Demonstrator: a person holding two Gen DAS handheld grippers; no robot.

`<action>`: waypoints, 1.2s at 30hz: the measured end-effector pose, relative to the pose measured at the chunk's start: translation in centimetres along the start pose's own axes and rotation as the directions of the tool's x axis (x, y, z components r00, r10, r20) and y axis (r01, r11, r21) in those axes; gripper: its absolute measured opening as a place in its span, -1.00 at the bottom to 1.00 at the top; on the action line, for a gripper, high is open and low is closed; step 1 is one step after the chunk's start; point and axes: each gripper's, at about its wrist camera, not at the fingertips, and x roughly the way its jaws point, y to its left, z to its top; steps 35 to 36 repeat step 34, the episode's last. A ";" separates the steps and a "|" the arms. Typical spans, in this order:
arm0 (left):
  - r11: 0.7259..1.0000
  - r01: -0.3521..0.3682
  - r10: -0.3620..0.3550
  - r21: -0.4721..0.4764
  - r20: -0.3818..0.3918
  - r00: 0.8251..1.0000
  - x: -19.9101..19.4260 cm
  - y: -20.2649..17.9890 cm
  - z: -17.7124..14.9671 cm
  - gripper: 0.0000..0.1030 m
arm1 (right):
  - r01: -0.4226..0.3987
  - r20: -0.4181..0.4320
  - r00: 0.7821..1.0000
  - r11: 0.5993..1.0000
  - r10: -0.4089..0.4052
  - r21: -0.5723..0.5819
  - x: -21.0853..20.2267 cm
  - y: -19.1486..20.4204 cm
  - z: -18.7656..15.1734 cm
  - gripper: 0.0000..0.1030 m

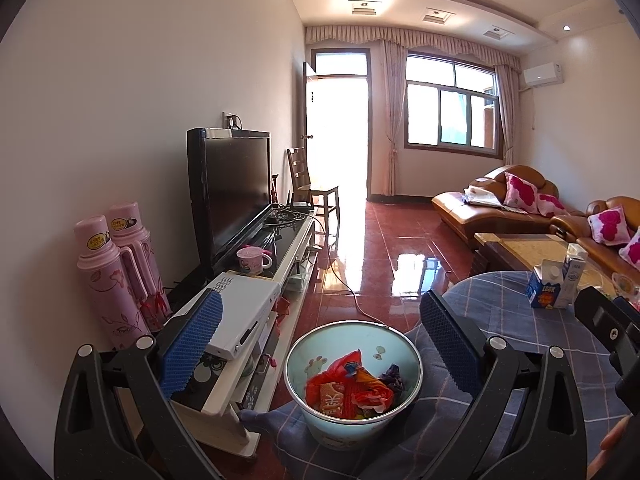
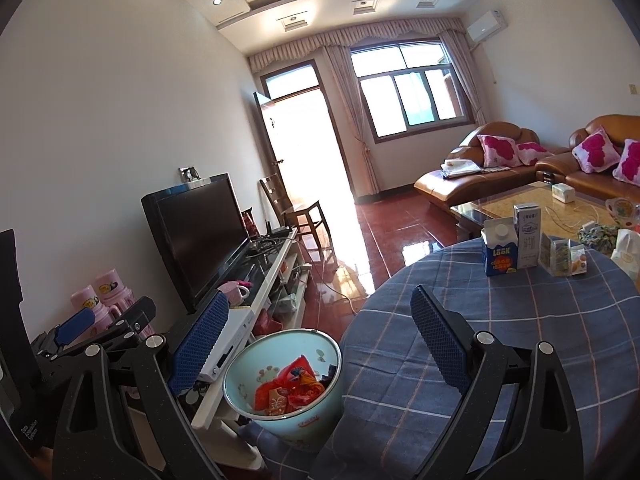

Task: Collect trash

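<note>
A pale blue bin (image 1: 316,346) stands on the floor between the TV stand and the round table, holding red and orange wrappers (image 1: 346,390). My left gripper (image 1: 320,300) hovers above it, open with nothing between its blue pads. My right gripper (image 2: 320,298) is also open and empty, above the bin (image 2: 272,354) and the table's left edge. On the blue plaid tablecloth (image 2: 520,340) stand a blue carton (image 2: 500,256), a white carton (image 2: 528,236) and a clear plastic packet (image 2: 560,258). The cartons (image 1: 554,282) also show in the left wrist view.
A TV (image 1: 236,200) sits on a white stand (image 1: 288,256) at left, with two pink thermoses (image 1: 116,264) beside it. A white cable (image 1: 348,284) crosses the red tiled floor. Brown sofas (image 2: 480,168), a coffee table (image 2: 520,200) and a wooden chair (image 2: 296,208) stand further back.
</note>
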 end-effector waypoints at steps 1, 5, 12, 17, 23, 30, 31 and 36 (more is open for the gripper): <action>1.000 0.004 -0.004 -0.002 0.000 1.000 0.0 0.0 0.0 0.89 | 0.001 0.002 1.000 1.000 -0.001 0.001 0.0 0.0 0.0 0.77; 1.000 -0.005 0.005 0.000 0.004 1.000 -0.1 0.1 0.2 0.89 | 0.003 0.003 1.000 1.000 -0.003 0.005 0.0 -0.1 0.0 0.77; 1.000 0.005 -0.005 -0.008 -0.010 1.000 0.1 0.1 0.3 0.89 | 0.005 0.000 1.000 1.000 -0.005 0.008 -0.1 -0.2 -0.2 0.77; 0.999 0.052 -0.053 -0.014 -0.045 0.998 0.7 0.1 0.0 0.88 | 0.006 -0.002 1.000 1.000 -0.006 0.009 0.0 -0.2 -0.2 0.77; 0.999 0.041 -0.041 -0.001 -0.045 0.998 0.9 0.0 -0.1 0.88 | 0.005 -0.003 1.000 1.000 -0.005 0.010 0.0 -0.2 -0.2 0.77; 0.999 0.031 -0.032 -0.025 -0.052 0.998 1.2 0.2 0.0 0.89 | 0.013 -0.008 1.000 1.000 -0.013 0.015 0.0 -0.3 -0.4 0.77; 0.999 0.029 -0.030 -0.021 -0.051 0.998 1.2 0.2 0.0 0.88 | 0.014 -0.009 1.000 1.000 -0.014 0.017 0.1 -0.4 -0.4 0.77; 0.999 0.049 -0.049 -0.006 -0.052 0.997 1.2 -0.2 -0.2 0.89 | 0.027 -0.014 1.000 0.999 -0.027 0.022 0.3 -0.6 -0.4 0.78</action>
